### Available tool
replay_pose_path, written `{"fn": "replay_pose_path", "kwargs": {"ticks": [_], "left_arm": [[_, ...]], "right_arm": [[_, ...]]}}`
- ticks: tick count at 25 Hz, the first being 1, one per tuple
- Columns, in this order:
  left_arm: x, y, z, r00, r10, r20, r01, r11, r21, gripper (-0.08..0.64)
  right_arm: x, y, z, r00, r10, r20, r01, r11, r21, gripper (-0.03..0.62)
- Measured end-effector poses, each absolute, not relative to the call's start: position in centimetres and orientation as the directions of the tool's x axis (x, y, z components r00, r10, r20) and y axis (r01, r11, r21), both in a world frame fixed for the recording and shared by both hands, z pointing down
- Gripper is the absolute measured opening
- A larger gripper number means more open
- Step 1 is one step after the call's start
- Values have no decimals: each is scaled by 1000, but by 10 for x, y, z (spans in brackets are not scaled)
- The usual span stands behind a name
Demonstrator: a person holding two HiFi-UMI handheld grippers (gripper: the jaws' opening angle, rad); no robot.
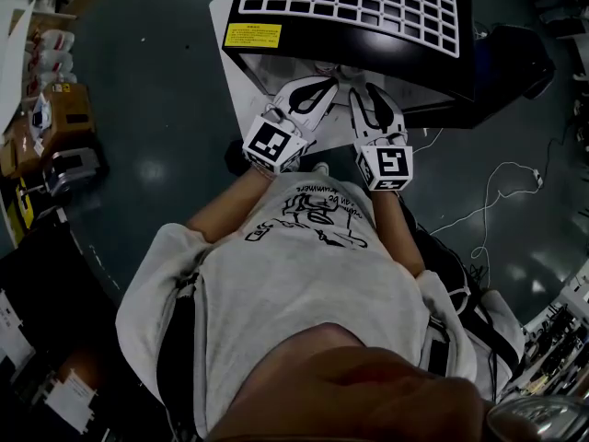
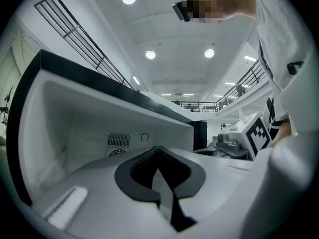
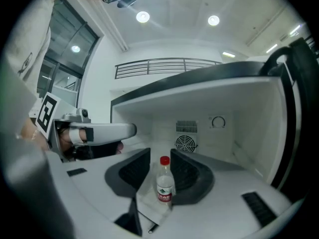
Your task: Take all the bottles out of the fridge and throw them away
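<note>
A black mini fridge (image 1: 433, 74) stands open on a dark floor (image 1: 156, 109), seen from steeply above. A white grid panel (image 1: 350, 3) and a yellow label (image 1: 251, 35) show on its upper face. Its inside (image 3: 239, 118) is white, with a round fan vent (image 3: 185, 143) and a dial (image 3: 218, 122) on the back wall.

A person in a light grey printed T-shirt (image 1: 304, 274) stands right in front of it, holding both tools side by side at the opening.

The left gripper (image 1: 322, 88) points level into the fridge. In the left gripper view its jaws (image 2: 158, 151) are pressed together, with nothing between them.

The right gripper (image 1: 363, 95), just beside it, has its jaws (image 3: 160, 152) spread apart.

A small clear water bottle (image 3: 165, 183) with a red cap and red label stands upright on the fridge floor, framed between the right gripper's dark pads (image 3: 132, 176). They do not visibly press on it.
</note>
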State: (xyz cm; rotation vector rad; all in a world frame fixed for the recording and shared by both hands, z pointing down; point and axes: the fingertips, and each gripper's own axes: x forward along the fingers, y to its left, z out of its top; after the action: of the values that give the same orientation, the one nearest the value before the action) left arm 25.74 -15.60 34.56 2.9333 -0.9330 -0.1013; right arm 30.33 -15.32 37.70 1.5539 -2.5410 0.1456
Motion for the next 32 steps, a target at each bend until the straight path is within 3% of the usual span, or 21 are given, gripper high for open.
{"fn": "replay_pose_path", "kwargs": {"ticks": [32], "left_arm": [[273,-205,406,801,-598,34,-599,-798,70,9]], "right_arm": [[321,-213,439,-387,-885,258,-917,399,-7,165]]}}
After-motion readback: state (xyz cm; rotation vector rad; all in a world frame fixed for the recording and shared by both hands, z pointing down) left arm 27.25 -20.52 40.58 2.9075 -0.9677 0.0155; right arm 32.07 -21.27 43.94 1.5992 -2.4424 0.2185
